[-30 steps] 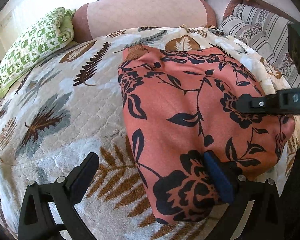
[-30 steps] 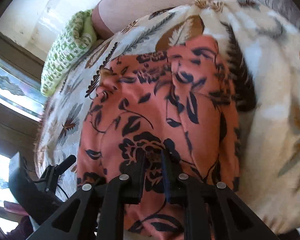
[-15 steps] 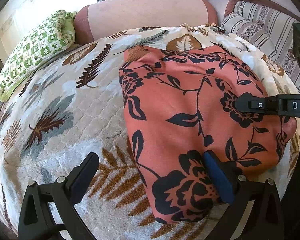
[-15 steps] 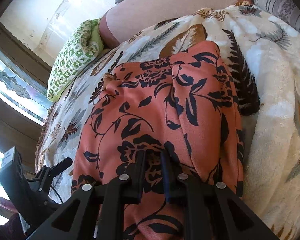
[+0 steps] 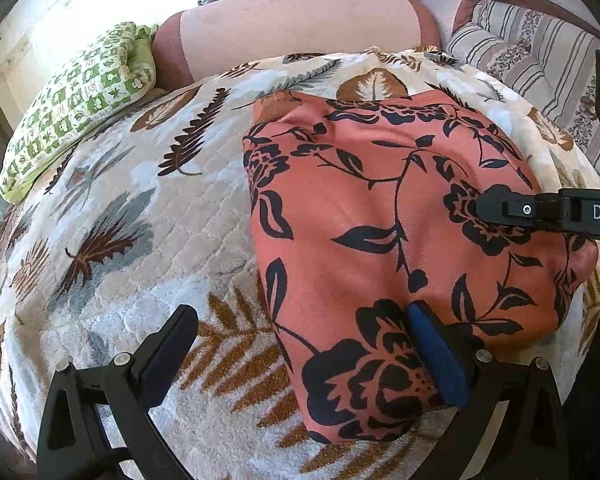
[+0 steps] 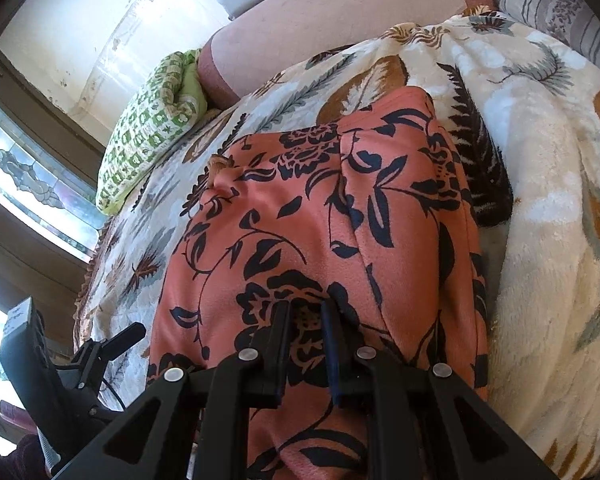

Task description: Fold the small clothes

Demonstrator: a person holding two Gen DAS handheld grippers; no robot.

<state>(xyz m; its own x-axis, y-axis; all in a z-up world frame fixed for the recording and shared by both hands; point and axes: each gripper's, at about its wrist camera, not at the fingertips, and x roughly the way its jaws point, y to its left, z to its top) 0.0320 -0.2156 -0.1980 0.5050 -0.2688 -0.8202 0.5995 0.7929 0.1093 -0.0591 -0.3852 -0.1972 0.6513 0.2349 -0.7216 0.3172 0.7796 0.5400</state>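
The floral garment [image 5: 380, 240] is straddled at its near corner by the wide-spread left gripper [image 5: 304, 344]; a fold is pinched by the right gripper [image 6: 306, 320].

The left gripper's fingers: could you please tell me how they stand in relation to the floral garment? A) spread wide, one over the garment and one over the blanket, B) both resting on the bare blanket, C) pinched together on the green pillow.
A: in the left wrist view the left gripper is wide open, one of its fingers over the salmon floral garment, the other over the leaf-print blanket.
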